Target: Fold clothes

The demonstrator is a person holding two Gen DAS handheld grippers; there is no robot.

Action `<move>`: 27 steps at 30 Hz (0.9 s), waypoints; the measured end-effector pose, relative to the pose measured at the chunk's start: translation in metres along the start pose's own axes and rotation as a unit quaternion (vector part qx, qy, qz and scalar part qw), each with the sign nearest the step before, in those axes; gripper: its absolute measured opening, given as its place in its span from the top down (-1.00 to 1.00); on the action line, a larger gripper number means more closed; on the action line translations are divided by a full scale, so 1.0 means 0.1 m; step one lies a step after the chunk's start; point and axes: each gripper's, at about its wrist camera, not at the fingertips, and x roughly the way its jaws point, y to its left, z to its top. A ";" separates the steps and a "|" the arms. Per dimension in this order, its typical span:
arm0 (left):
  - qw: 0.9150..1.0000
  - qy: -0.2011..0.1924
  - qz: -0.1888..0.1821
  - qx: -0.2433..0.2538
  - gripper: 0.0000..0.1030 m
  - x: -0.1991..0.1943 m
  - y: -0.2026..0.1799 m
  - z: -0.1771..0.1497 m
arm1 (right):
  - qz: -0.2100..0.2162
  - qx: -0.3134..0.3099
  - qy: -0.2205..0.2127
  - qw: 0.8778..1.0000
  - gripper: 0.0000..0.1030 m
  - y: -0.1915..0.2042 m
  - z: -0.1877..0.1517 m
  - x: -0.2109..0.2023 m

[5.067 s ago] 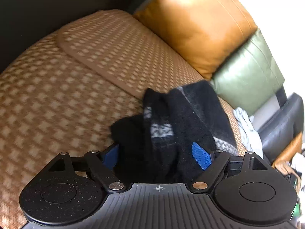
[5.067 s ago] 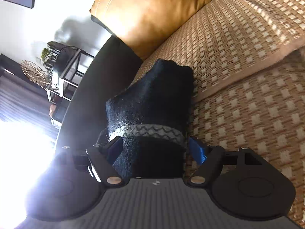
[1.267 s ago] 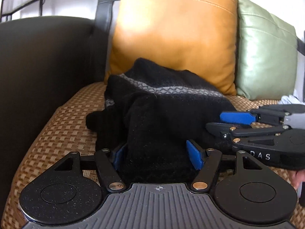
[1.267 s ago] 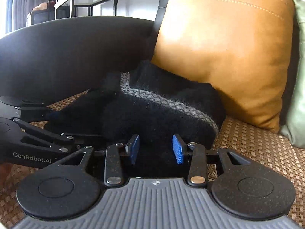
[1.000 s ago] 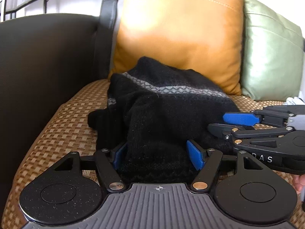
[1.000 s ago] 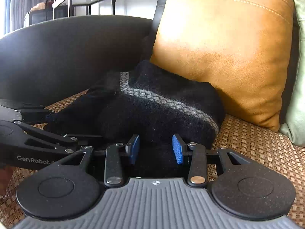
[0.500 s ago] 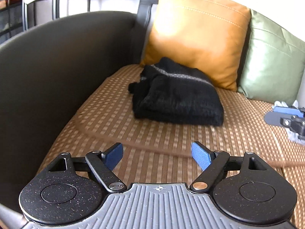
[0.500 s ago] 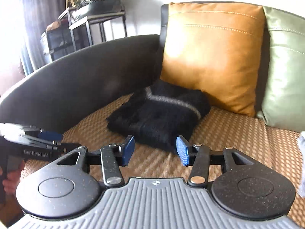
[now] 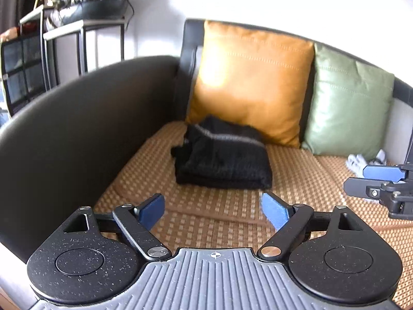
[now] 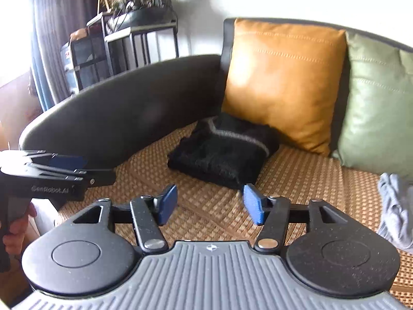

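Observation:
A folded black sweater with a grey patterned stripe lies on the woven sofa seat, against the orange cushion. My left gripper hangs well back from the sweater, its blue-padded jaws opening wide with nothing between them. My right gripper is likewise back from it, its jaws opening and empty. In the left wrist view the right gripper shows at the right edge. In the right wrist view the left gripper shows at the left, held by a hand.
A green cushion stands right of the orange one. Light grey clothes lie on the seat at the right. The dark curved sofa arm bounds the left side. A black metal shelf with plants stands behind it.
Both grippers let go of the sweater, opened wider and drew back and up from it. The sweater stays folded by the orange cushion and now looks smaller and farther off.

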 end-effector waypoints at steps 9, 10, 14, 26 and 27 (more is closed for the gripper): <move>1.000 -0.010 0.007 -0.014 -1.00 -0.02 0.07 0.09 | 0.013 -0.015 0.002 1.000 -0.99 0.16 0.19 -0.05; 1.000 -0.008 0.007 -0.015 -1.00 0.01 0.07 0.08 | 0.008 -0.023 0.002 1.000 -0.99 0.18 0.17 -0.03; 1.000 -0.001 0.007 -0.025 -1.00 0.08 0.09 0.06 | -0.015 -0.042 0.014 0.999 -0.99 0.22 0.15 0.06; 0.999 0.004 0.001 -0.040 -1.00 0.17 0.17 0.10 | -0.041 -0.032 0.042 0.998 -0.99 0.13 0.13 0.24; 0.999 0.005 0.002 -0.039 -1.00 0.19 0.17 0.10 | -0.042 -0.033 0.044 0.998 -0.99 0.13 0.12 0.26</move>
